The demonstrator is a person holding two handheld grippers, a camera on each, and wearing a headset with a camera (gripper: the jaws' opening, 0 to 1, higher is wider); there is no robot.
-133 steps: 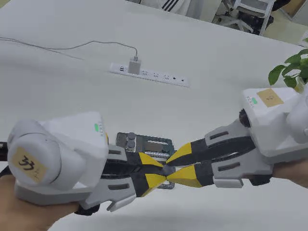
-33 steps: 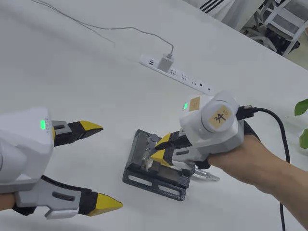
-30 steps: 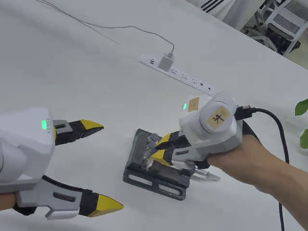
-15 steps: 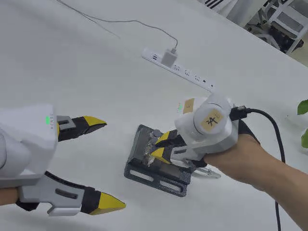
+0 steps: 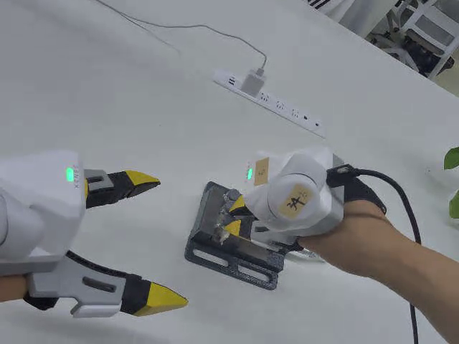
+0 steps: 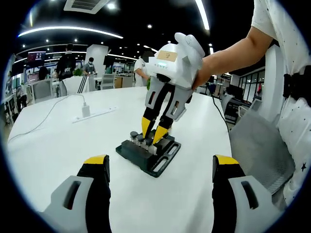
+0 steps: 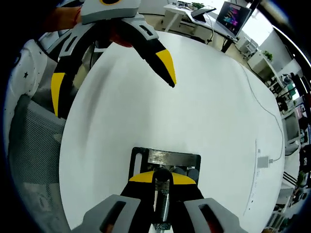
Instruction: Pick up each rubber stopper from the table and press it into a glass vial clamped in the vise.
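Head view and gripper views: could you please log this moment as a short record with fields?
Right gripper: shut on a dark stopper, directly over the vise
Left gripper: open, holding nothing, apart from the vise
Vise contents: two stoppered vials visible
Table: white, with a power strip and a charger plugged in

Strip lights (image 6: 68, 29) glow over a white table (image 5: 107, 93), seemingly an open office.

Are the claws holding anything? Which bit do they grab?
The right gripper pinches a dark rubber stopper by its sides, over the vise. The left gripper is open and empty.
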